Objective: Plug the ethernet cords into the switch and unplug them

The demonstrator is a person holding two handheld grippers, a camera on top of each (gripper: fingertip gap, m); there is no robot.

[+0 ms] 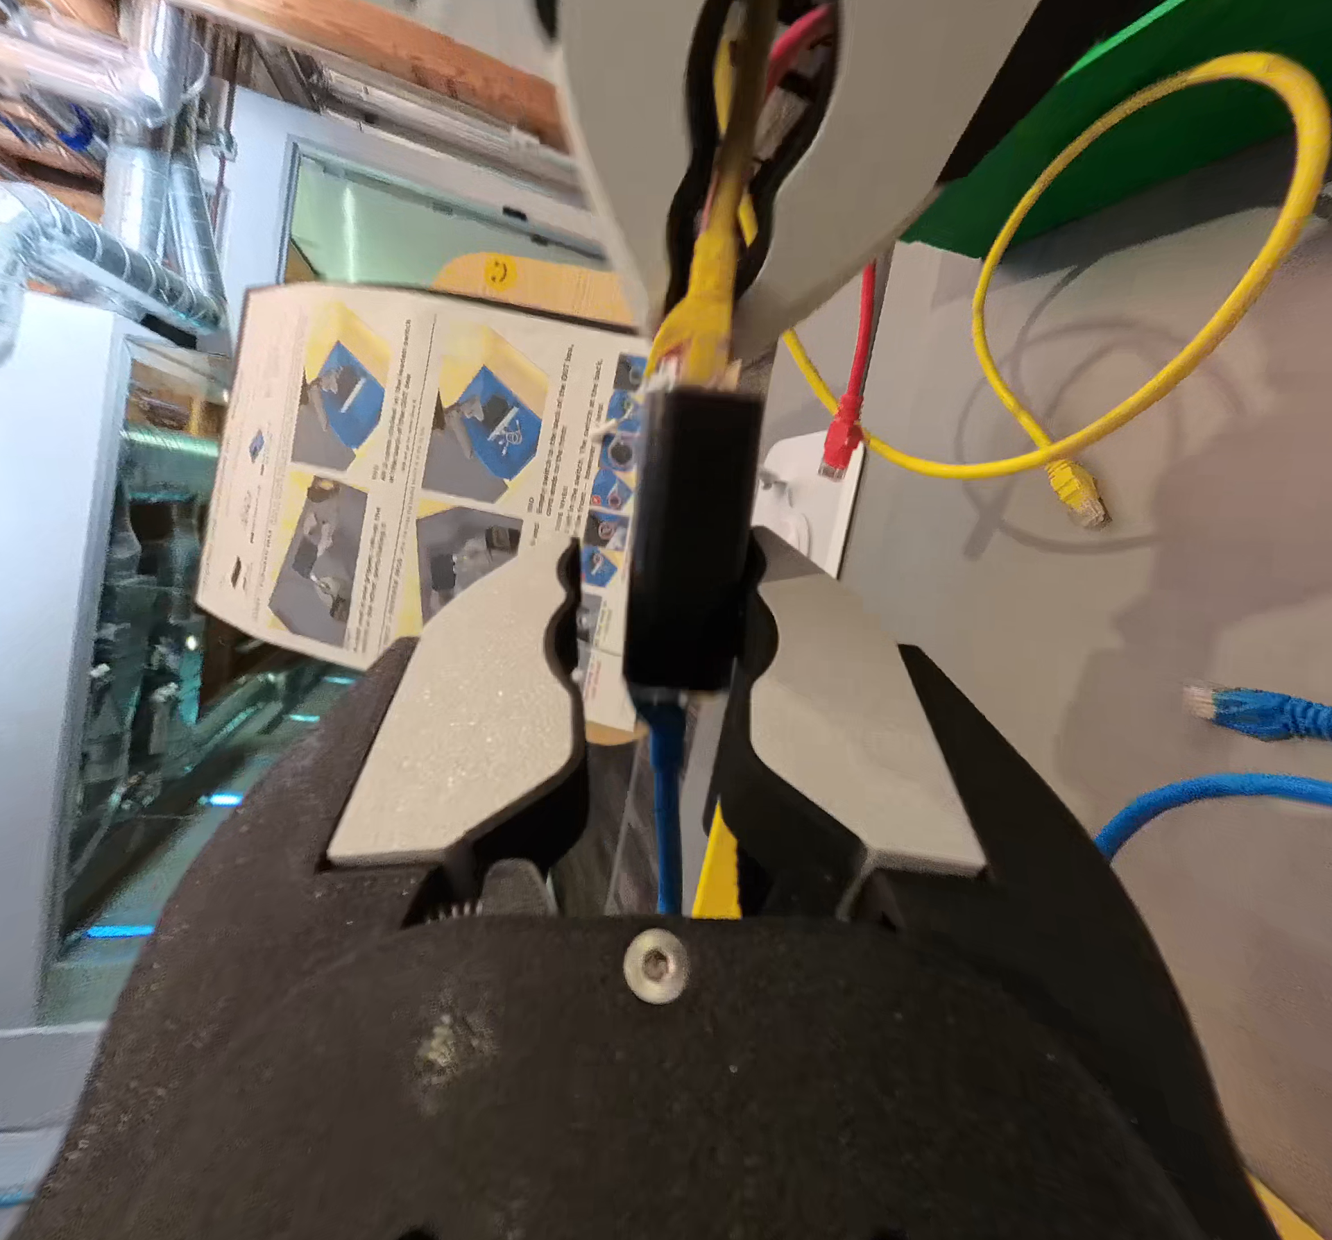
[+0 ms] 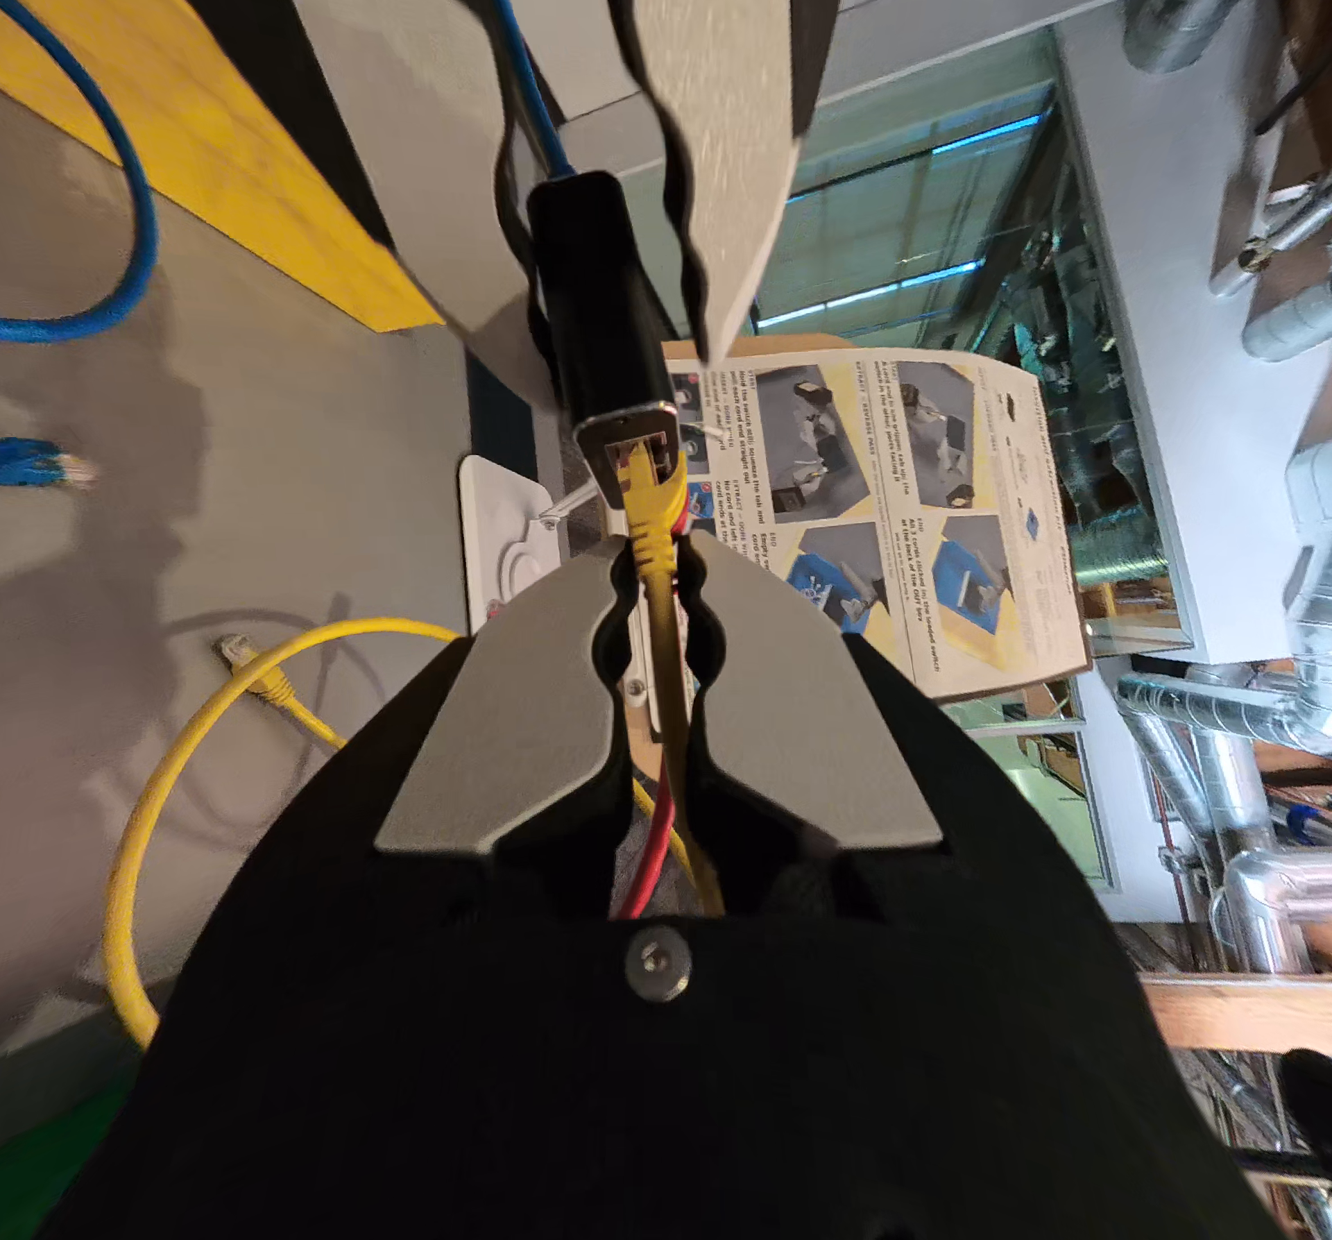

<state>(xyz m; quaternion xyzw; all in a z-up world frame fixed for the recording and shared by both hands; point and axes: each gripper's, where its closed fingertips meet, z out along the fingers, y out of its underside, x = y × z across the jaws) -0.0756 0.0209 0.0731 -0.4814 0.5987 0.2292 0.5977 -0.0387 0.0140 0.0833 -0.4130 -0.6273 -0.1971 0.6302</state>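
The black switch (image 1: 692,542) is held in the air between the fingers of my left gripper (image 1: 663,556), which is shut on it. My right gripper (image 2: 652,542) is shut on the yellow cord (image 2: 667,665) just behind its plug (image 2: 645,484), which sits in a port at the switch's end (image 2: 613,311). In the left wrist view the right gripper (image 1: 710,347) comes in from above. A blue cord (image 1: 667,773) leaves the switch's other end. A red cord (image 2: 652,845) runs beside the yellow one, and its plug (image 1: 840,441) hangs free.
On the grey table (image 1: 1081,665) lie a loose blue plug (image 1: 1254,715) and the yellow cord's loose end (image 1: 1077,492). A printed instruction sheet (image 1: 403,470) stands behind. A green board (image 1: 1189,88), a yellow board (image 2: 180,109) and a white object (image 2: 504,542) are nearby. Tip to tip, the grippers are about 5 cm apart.
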